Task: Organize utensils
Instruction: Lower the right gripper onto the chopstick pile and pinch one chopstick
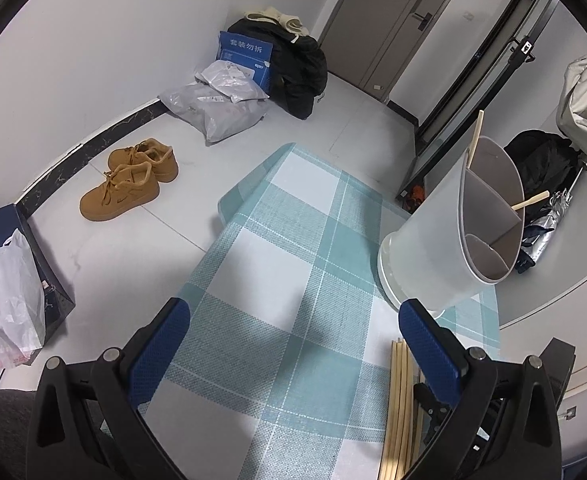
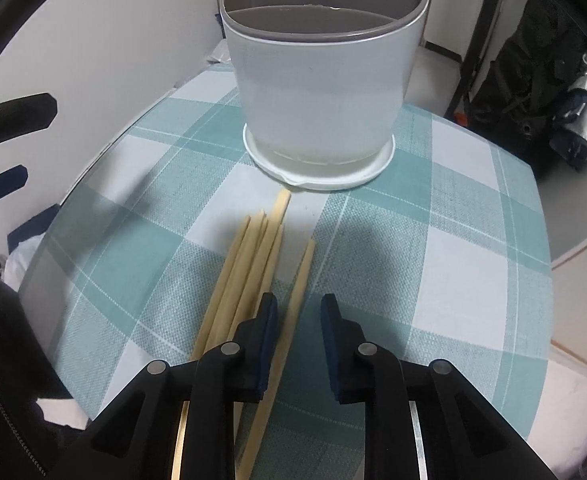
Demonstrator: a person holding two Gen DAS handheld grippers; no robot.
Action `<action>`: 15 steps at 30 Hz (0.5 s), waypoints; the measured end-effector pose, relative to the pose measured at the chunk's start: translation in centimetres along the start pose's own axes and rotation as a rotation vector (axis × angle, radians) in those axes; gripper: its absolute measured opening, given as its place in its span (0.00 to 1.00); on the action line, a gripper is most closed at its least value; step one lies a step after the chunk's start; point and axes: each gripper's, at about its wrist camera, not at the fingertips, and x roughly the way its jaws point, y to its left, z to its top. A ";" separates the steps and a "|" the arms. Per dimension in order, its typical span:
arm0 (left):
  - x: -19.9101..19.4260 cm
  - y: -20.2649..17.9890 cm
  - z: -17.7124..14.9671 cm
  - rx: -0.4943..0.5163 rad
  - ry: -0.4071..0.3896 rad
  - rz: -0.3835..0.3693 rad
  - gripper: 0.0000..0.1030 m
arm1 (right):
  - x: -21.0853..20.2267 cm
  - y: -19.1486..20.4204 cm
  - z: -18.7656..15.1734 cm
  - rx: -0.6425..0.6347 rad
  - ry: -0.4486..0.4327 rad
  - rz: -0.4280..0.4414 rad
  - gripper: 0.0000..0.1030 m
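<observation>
Roughly six loose chopsticks (image 2: 253, 280); two more inside one holder (image 2: 317, 80).

The checked tablecloth (image 1: 293, 248) lay bare left of the chopsticks (image 2: 253, 264). The utensil holder (image 2: 317, 92) blocked passage beyond their tips.

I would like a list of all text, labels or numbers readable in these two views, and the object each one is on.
"套装勿折": white characters on the blue package leaning on the dark clothes by the wall.
Small print lower on that package: too small to read.
Labels on the grey mailer bags: blurred, unreadable.
Red print on the white plastic bag: unreadable.
Utensil holder and chopsticks: no text.
</observation>
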 end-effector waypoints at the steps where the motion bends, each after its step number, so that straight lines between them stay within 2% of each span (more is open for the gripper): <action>1: 0.0 0.0 0.0 -0.002 0.003 -0.001 0.99 | 0.0 0.0 0.2 0.000 0.003 0.002 0.08; 5: 0.2 0.0 0.0 -0.001 0.015 -0.004 0.99 | 0.1 -0.2 0.3 -0.034 0.028 0.027 0.06; 10: 0.3 0.0 0.0 -0.003 0.030 -0.013 0.99 | -0.4 -0.6 -0.4 -0.113 0.071 0.014 0.06; 15: 0.5 0.0 0.0 0.004 0.032 0.004 0.99 | -0.4 0.4 0.0 -0.182 0.064 -0.017 0.06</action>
